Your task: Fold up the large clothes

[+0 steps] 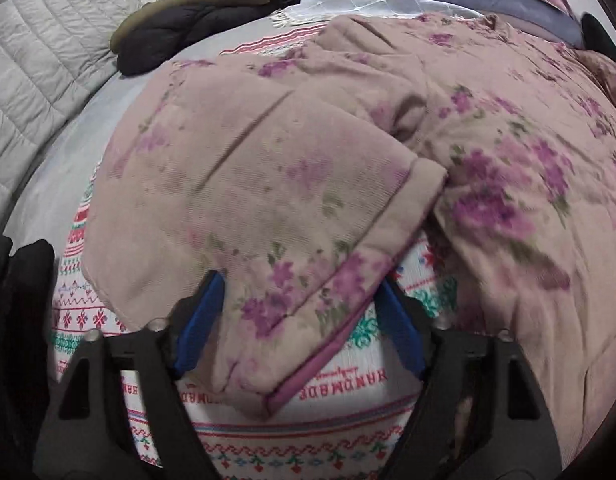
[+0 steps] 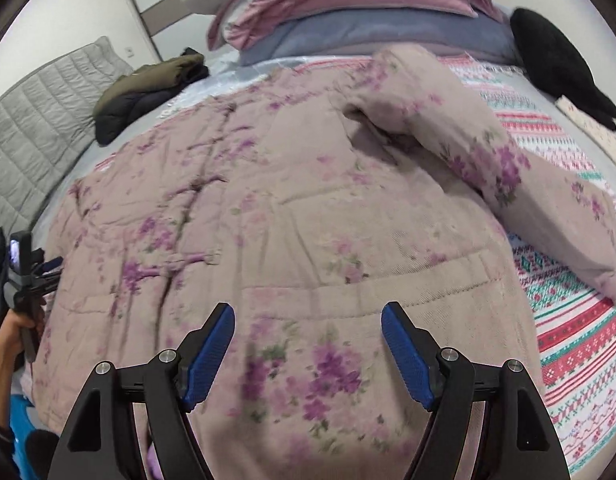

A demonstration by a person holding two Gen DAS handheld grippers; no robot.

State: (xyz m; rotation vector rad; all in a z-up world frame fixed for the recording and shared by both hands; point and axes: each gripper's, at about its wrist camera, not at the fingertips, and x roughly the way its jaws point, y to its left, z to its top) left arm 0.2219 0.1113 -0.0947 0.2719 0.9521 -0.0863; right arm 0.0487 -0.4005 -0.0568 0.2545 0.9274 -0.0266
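A large padded jacket [image 1: 508,160] in beige with purple flowers lies spread on a patterned bedspread [image 1: 348,432]. One sleeve [image 1: 267,200] runs toward my left gripper [image 1: 299,304]. Its cuff end fills the gap between the blue pads, which press on it from both sides. In the right wrist view the jacket's body [image 2: 308,200] fills the middle. The other sleeve [image 2: 508,168] lies stretched out to the right over the bedspread [image 2: 568,320]. My right gripper [image 2: 308,328] hovers over the lower body of the jacket, open, with nothing between its fingers.
A folded dark and olive coat [image 1: 195,20] [image 2: 143,92] lies at the far left of the bed. A grey quilted pad [image 1: 39,80] borders the left side. Stacked folded bedding [image 2: 368,12] and a black garment [image 2: 560,64] sit at the back. A hand [image 2: 11,336] shows at the left edge.
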